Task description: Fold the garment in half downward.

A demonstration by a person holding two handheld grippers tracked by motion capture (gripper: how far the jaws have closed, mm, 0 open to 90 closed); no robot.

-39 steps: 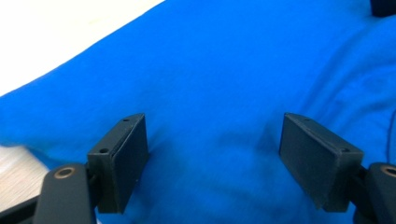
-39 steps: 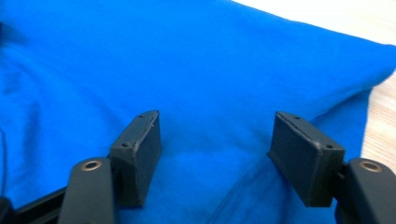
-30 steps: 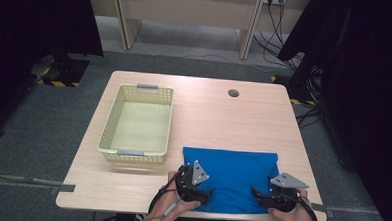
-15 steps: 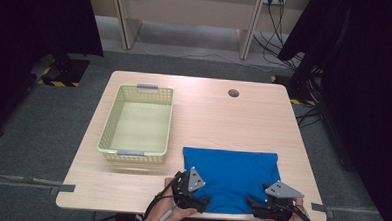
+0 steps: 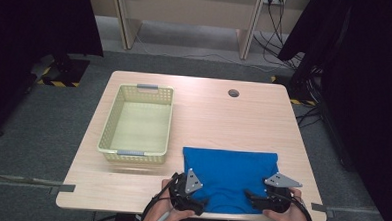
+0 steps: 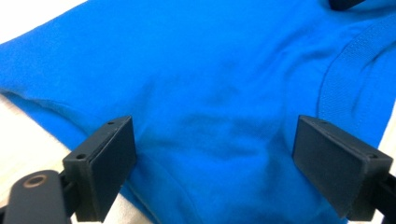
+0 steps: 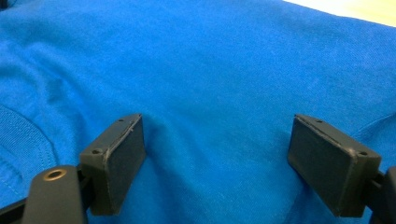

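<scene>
**A:** Starting at my left: what worries me is the left tongs [image 5: 200,207]. Their jaws have just been opening and now stand wide, pads clear of the blue shirt [image 5: 228,179], gripping nothing. If I close them from here I could pinch a single layer, and then the fold comes apart when I lift.

**B:** And the basket [image 5: 137,122]?

**A:** Empty, well to the left of the shirt. If the bundle is meant to go in there, a loose edge could snag its rim, I'd guess.

**B:** The other side?

**A:** The right tongs [image 5: 250,198] are the same story: jaws have just been opening, spread wide, cloth under the gap but nothing held. If the two grips go in unevenly, the shirt will skew or drag off the near edge of the bench [image 5: 218,116].

**B:** How does the shirt look?

**A:** Bright blue, folded into a tidy rectangle, lying flat at the near right part of the bench with its near edge between my two hands. In the left gripper view the knit [image 6: 210,93] is soft with shallow creases and a ribbed band curving at the right, likely the collar. In the right gripper view the fabric [image 7: 224,70] is smooth, with ribbing at the far left.
</scene>
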